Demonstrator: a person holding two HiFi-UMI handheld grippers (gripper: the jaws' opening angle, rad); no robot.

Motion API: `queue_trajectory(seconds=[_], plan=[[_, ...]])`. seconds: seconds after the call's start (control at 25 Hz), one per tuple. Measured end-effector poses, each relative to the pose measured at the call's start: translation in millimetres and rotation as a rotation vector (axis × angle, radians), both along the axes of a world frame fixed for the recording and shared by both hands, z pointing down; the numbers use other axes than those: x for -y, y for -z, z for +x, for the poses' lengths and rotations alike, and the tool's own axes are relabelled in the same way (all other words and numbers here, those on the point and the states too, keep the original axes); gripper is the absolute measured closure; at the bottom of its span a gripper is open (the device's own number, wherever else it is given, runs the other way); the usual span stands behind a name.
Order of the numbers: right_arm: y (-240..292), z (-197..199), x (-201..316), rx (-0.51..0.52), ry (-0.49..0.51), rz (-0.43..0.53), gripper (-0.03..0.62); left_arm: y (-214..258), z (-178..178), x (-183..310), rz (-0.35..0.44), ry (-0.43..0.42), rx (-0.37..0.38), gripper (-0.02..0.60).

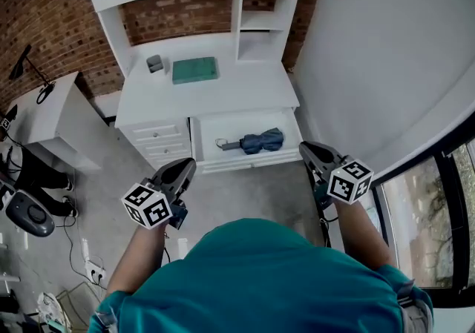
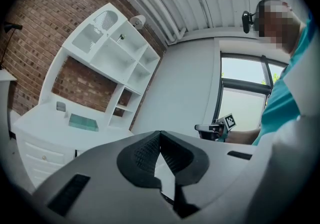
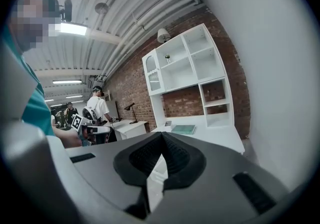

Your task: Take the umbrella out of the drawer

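Below the white surface (image 1: 223, 90), the open drawer (image 1: 211, 131) at twelve o'clock exposes the folded umbrella (image 1: 260, 142) toward its three o'clock end, while left gripper (image 1: 184, 168) and right gripper (image 1: 309, 150), both closed and empty, hover short of it

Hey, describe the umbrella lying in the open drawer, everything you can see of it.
The umbrella is a folded compact one. Its dark blue fabric canopy is loosely bunched rather than tightly wrapped, and a slim grey handle end sticks out toward the picture's left. It lies flat on its side on the floor of the pulled-out white drawer, along the drawer's length and near its middle. Only the drawer touches it. Finer detail is too small to make out.
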State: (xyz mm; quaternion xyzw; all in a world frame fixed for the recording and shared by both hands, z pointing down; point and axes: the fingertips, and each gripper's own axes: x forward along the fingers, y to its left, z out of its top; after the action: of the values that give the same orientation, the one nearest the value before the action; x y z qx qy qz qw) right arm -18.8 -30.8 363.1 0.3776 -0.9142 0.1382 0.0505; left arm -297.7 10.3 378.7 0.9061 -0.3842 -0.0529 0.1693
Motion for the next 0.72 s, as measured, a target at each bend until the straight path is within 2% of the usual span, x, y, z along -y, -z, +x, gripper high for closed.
queue_trajectory(seconds=[0.36, 0.6, 0.72], plan=[[-7, 1, 73, -0.002, -0.007, -0.055, 0.572, -9, -8, 73, -0.053, 0.006, -0.003, 0.566], [-24, 37, 145, 0.029, 0.067, -0.053, 0.572, -19, 30, 123, -0.068, 0.072, 0.037, 0.566], [-30, 57, 191, 0.039, 0.132, -0.032, 0.572, -32, 46, 160, -0.108, 0.152, 0.044, 0.566]])
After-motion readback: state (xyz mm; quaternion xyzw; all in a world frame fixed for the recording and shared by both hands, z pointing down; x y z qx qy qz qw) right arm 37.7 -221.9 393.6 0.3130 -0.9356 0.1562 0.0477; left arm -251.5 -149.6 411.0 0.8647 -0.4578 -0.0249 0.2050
